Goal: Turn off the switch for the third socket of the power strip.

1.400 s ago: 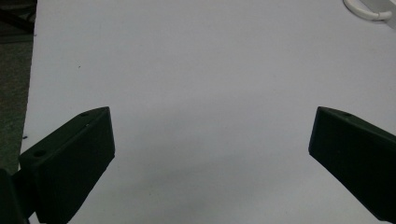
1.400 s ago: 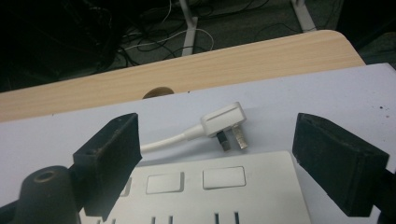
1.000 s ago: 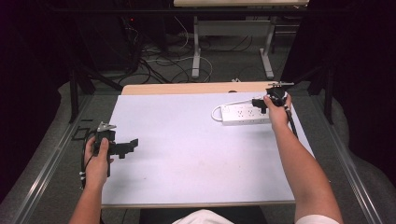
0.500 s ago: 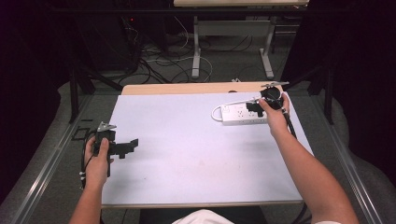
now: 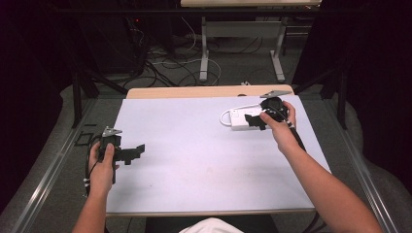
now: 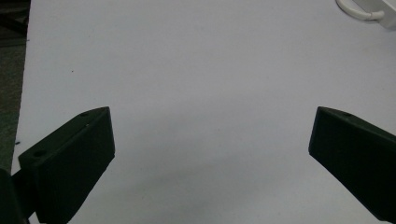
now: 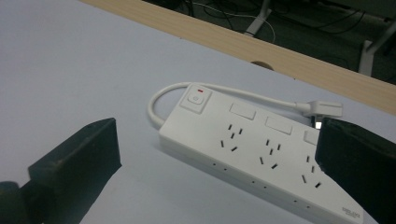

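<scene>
From the high view I have the right gripper at the far right of the table, its black fingers hanging over the near end of the white power strip. In the right gripper view those fingers stand wide apart with nothing between the pads: the power strip lies flat on the table ahead of them, its switch with the red mark at the end nearest the left finger, while the right finger covers the strip's far end; I cannot tell whether it touches the casing there. The strip's white cord loops off the switch end and runs along the back to the plug near the wooden edge. My left gripper sits low at the near left of the table, well apart from the strip, and in the left gripper view its fingers are also spread wide over bare white surface, holding nothing; a bit of the cord shows at the top corner. Against the picture from a second ago, the right gripper has come in from the strip's right end and swung leftward over it, while the left one has stayed where it was.
</scene>
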Demonstrator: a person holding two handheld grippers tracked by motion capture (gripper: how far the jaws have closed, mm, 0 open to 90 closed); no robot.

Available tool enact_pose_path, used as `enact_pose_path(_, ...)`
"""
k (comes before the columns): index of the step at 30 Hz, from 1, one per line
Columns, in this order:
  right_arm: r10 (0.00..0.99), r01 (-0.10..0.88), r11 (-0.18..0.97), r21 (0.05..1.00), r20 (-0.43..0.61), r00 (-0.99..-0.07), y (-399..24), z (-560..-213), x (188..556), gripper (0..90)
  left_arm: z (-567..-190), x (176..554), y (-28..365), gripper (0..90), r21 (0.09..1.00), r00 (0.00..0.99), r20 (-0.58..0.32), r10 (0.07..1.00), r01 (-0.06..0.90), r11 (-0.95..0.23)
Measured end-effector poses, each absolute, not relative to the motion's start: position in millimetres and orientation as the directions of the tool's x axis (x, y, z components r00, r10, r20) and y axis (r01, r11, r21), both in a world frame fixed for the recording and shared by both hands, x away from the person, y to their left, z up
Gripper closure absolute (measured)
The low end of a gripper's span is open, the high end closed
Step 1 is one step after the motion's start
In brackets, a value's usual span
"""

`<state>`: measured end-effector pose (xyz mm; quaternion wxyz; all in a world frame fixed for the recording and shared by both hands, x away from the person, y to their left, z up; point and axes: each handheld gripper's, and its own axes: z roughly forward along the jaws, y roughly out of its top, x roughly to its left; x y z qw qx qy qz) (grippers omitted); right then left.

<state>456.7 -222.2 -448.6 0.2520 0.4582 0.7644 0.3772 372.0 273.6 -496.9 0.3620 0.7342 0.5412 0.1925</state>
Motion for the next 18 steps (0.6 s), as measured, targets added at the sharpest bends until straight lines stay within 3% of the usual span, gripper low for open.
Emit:
enact_pose_path(4,0.872,0.481,0.32,0.816,-0.056,-0.485,-217.6,-447.7,444.2,0.0,-496.0,371.9,273.5,0.3,0.737,0.345,-0.11,0.932,0.657,-0.156)
enact_pose_path(18,0.809,0.489,0.3,0.819,0.053,-0.585,-214.3,-469.2,391.2,0.0,-496.3,371.5,271.9,0.3,0.74,0.343,-0.11,0.933,0.655,-0.154)
